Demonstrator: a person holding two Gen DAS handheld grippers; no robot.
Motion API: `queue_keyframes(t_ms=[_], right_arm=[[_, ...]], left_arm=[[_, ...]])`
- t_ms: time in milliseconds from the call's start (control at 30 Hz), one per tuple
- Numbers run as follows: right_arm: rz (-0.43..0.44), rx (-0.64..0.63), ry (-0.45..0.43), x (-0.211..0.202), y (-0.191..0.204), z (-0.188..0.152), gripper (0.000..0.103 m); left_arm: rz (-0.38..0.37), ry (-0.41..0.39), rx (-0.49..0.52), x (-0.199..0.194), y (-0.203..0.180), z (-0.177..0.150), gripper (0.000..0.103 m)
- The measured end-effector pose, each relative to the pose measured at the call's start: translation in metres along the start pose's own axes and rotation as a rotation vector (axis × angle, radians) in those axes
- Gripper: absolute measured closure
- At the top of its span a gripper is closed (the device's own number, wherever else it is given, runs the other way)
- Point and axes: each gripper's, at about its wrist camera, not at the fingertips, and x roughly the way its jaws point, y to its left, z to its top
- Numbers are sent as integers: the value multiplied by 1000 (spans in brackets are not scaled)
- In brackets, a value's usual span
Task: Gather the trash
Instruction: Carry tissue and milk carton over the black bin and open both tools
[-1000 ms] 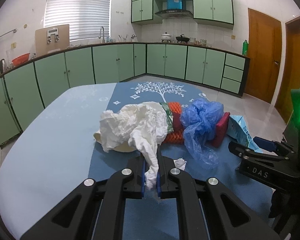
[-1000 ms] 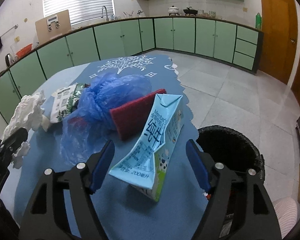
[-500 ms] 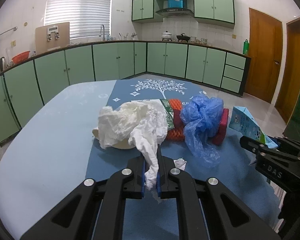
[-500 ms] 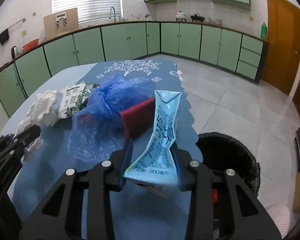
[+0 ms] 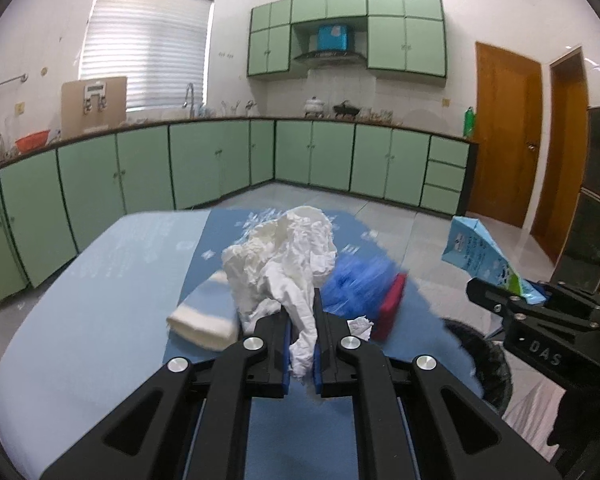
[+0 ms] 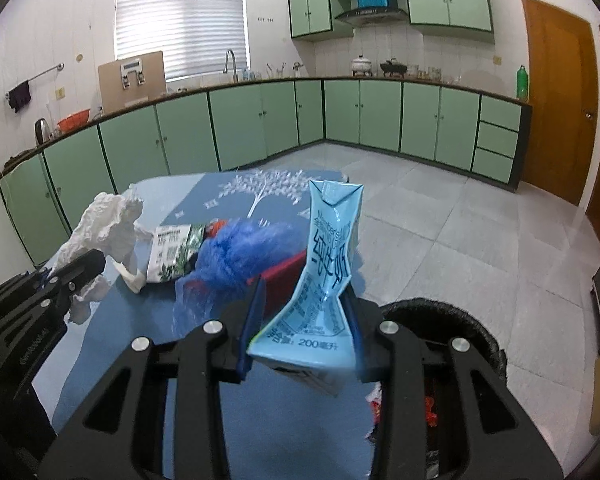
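1. The left gripper (image 5: 302, 344), jaws nearly closed, pinches a crumpled white tissue (image 5: 288, 256) above the blue table (image 5: 80, 320).
2. The right gripper (image 6: 300, 320), jaws part-closed, squeezes a crushed blue milk carton (image 6: 324, 264), evidently to carry it.
3. A black bin (image 6: 460, 320) waits just beside the table; blue plastic bag (image 6: 244, 252), red sponge (image 6: 280, 276) and snack packet (image 6: 172, 252) remain there.

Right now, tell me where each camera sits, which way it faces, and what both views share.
Left wrist: rides the left gripper, facing along its fingers over the table toward the cabinets; it is shut on crumpled tissue.
Right wrist: rides the right gripper, facing the same way with the black bin lower right; it is shut on the blue milk carton.
Shared: tissue, carton, blue plastic bag, red sponge, each other's gripper.
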Motion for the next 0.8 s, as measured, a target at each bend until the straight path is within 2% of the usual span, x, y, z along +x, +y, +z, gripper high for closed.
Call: queue_keyframes(t_ms=[300, 567, 800], right_arm=[[-68, 31, -62, -25, -49, 16, 68], [-146, 62, -70, -31, -105, 19, 68], [-192, 93, -24, -15, -152, 7, 68]], left_arm=[[-122, -69, 48, -6, -50, 29, 95], [-268, -65, 87, 21, -109, 41, 95], [-365, -19, 118, 57, -159, 40, 95]])
